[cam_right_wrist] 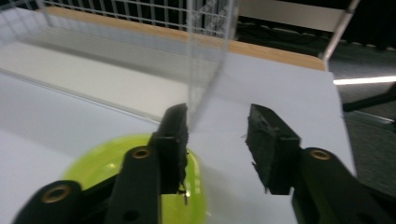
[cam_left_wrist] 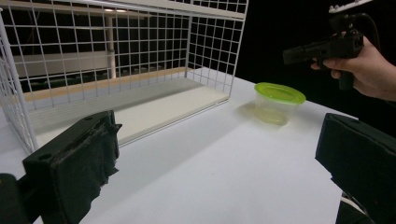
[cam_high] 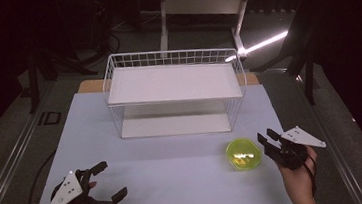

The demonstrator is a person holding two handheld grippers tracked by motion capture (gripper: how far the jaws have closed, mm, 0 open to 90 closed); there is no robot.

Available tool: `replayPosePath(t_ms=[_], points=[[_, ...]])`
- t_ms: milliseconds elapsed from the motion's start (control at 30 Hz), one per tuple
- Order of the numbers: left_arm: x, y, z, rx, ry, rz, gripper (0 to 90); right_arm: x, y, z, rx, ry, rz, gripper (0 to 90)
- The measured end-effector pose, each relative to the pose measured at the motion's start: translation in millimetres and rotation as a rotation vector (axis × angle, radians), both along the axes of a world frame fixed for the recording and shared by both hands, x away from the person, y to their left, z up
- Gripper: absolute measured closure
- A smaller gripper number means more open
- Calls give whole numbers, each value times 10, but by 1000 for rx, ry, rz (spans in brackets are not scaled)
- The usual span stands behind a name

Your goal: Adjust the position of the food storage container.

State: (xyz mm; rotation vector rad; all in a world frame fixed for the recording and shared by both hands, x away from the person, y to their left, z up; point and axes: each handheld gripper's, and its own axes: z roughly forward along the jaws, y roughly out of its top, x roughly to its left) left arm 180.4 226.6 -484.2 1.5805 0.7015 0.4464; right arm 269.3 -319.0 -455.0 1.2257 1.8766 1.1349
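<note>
1. At the lower left of the high view, the left gripper (cam_high: 107,184) rests on the white table (cam_high: 176,183) with its jaws spread wide and nothing between them. It is best kept parked there.
2. At centre top stands a white wire basket (cam_high: 175,90), well apart from both hands.
3. At the lower right centre sits a small clear container with a lime-green lid (cam_high: 243,153), upright, just left of the right gripper (cam_high: 267,139).
4. The right gripper's jaws are partly apart, holding nothing; in the right gripper view the lid (cam_right_wrist: 105,161) lies below its left jaw, so I judge it should shift left to straddle the lid before closing.
</note>
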Motion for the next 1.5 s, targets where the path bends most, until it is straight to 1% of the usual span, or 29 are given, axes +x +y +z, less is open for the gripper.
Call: replayPosePath(t_ms=[33, 100, 167, 200, 233, 267, 300, 333, 433, 600, 633, 733, 867, 1000, 1167, 1233, 1400, 1500], points=[[3, 2, -1, -1, 1, 0, 3, -4, -23, -27, -2, 13, 2, 668], [9, 2, -5, -2, 4, 0, 3, -16, -64, -88, -18, 30, -4, 743], [10, 0, -6, 0, 2, -1, 3, -28, -99, -151, -30, 52, -4, 774], [9, -4, -5, 1, 1, 0, 3, -35, -123, -183, -23, 69, -11, 834], [5, -6, -3, 1, 1, -2, 3, -39, -151, -219, 0, 92, -17, 856], [0, -8, 0, -1, -1, -2, 3, -45, -177, -260, 12, 109, -29, 898], [-4, -8, 4, 0, -4, -2, 3, -56, -199, -303, 18, 126, -36, 898], [-7, -6, 6, 2, -6, -1, 3, -63, -212, -347, 15, 148, -31, 899], [-3, 0, 4, -4, -4, -1, 3, -99, -215, -462, -4, 187, -27, 900], [1, -12, 4, -2, 0, -1, 3, -109, -180, -589, -23, 227, -10, 900], [1, -12, 4, -2, 0, -1, 3, -109, -180, -589, -23, 227, -10, 900], [5, -21, 0, 3, -3, -4, 3, -105, -99, -669, -33, 255, 18, 900], [4, -17, 0, 2, -1, -4, 3, -101, -14, -709, -11, 274, 45, 900], [4, -14, 0, -1, 1, -4, 3, -98, 46, -715, 5, 289, 67, 900], [6, -22, -4, 2, 1, -5, 3, -87, 177, -705, -1, 296, 112, 900], [5, -25, -5, 2, 2, -6, 3, -70, 232, -702, 5, 302, 131, 900], [7, -25, -7, 2, 7, -6, 3, -38, 385, -717, -6, 314, 177, 900], [8, -22, -9, 0, 9, -7, 3, -24, 436, -734, 8, 329, 197, 900]])
